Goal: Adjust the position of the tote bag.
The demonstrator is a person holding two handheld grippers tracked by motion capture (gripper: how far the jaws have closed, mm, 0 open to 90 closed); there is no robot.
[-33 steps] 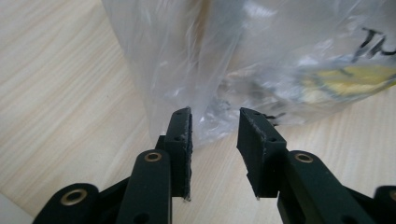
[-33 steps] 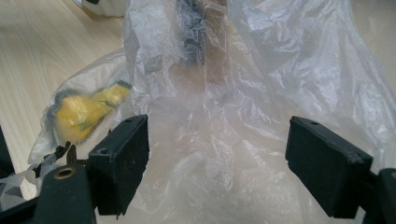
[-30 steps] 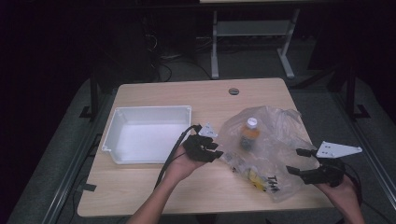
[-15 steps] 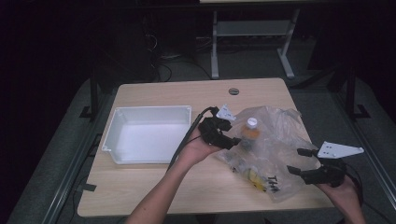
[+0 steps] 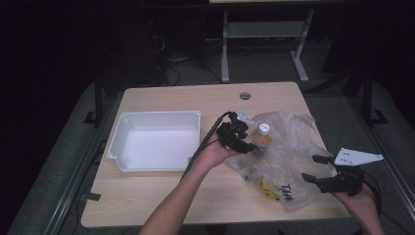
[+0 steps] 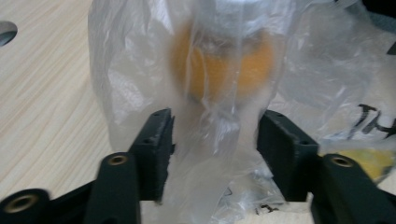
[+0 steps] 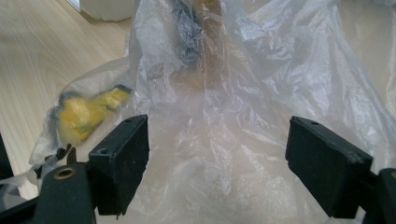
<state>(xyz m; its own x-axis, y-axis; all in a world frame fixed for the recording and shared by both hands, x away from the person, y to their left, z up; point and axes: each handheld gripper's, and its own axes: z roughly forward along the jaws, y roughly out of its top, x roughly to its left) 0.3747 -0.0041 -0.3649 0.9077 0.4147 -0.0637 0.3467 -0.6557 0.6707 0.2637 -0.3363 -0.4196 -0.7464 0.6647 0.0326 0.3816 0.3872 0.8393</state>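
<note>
On the wooden counter (image 5: 161,196) lies a crumpled clear plastic bag (image 5: 288,147), spread over the right half, with a white tray (image 5: 147,120) well apart from it on the left. Inside the bag stands a bottle (image 5: 263,136) with a pale cap and orange contents, near the bag's far left edge; a yellow packet (image 5: 268,188) lies lower down in the bag, toward the near edge of the counter. The left gripper (image 5: 244,144) is held right against the bag's left side, just beside the bottle. In the left gripper view its fingers (image 6: 156,140) stand partly apart with a fold of the bag (image 6: 215,135) bunched between them and the orange bottle (image 6: 224,65) blurred just beyond; they have just been closing in, yet a little gap shows on each side, so the film looks loose between them and not pinched. The right gripper (image 5: 318,169) sits at the bag's near right corner, low on the counter, held in a hand (image 5: 359,205) at the bottom edge. In the right gripper view its fingers (image 7: 123,158) stand wide apart, with rumpled plastic (image 7: 224,140) lying between them, touching neither side as far as I can see, and the yellow packet (image 7: 86,112) off to the left inside the bag.
</note>
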